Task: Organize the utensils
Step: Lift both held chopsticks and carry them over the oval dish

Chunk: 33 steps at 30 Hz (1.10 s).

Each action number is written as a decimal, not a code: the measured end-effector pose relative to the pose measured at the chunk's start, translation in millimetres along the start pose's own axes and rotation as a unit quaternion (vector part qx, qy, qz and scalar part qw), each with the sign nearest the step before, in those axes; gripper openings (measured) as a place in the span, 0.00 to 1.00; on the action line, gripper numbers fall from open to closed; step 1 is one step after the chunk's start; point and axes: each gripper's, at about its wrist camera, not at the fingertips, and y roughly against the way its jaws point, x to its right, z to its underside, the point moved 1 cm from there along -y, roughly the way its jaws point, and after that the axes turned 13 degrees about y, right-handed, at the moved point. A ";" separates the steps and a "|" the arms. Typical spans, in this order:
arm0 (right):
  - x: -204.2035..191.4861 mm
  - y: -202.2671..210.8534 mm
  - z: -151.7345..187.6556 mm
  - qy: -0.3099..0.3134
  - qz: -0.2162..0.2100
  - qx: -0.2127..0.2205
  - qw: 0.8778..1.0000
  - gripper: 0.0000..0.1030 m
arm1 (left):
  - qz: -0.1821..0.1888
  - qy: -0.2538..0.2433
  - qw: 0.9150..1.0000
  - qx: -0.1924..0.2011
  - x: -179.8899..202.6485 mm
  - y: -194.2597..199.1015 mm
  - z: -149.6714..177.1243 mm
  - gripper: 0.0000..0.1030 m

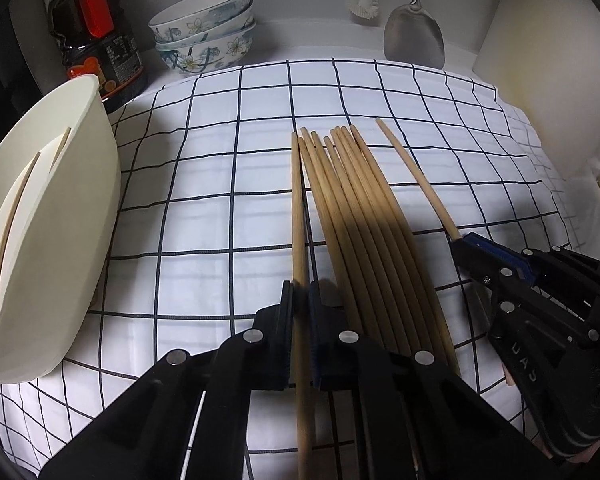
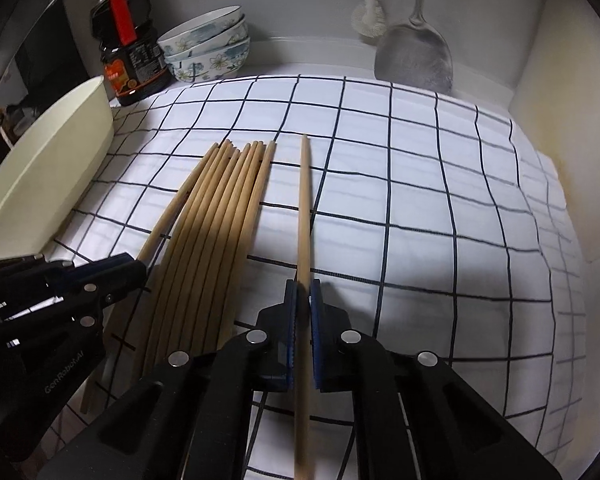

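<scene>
Several wooden chopsticks lie side by side on a checked cloth; they also show in the right wrist view. My left gripper is shut on one chopstick at the left edge of the bundle. My right gripper is shut on a separate chopstick to the right of the bundle; that chopstick also shows in the left wrist view. A cream holder with two chopsticks inside stands at the left.
A dark sauce bottle and stacked floral bowls stand at the back left. A metal spatula and a white brush hang on the back wall. A wall closes the right side.
</scene>
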 end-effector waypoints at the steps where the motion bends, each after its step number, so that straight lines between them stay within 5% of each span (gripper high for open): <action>1: 1.3 0.8 1.0 -0.007 -0.004 -0.001 1.000 0.06 | -0.001 0.000 1.000 -0.002 -0.6 0.3 0.0 0.07; 9: -0.1 17.0 6.1 -0.046 -0.017 -0.003 0.999 0.06 | 0.011 0.004 1.000 -0.018 -11.2 13.3 -2.5 0.07; 33: -56.4 96.9 -41.8 -0.060 -0.016 0.045 0.997 0.06 | 0.057 -0.001 0.997 0.057 -75.0 121.2 -33.5 0.07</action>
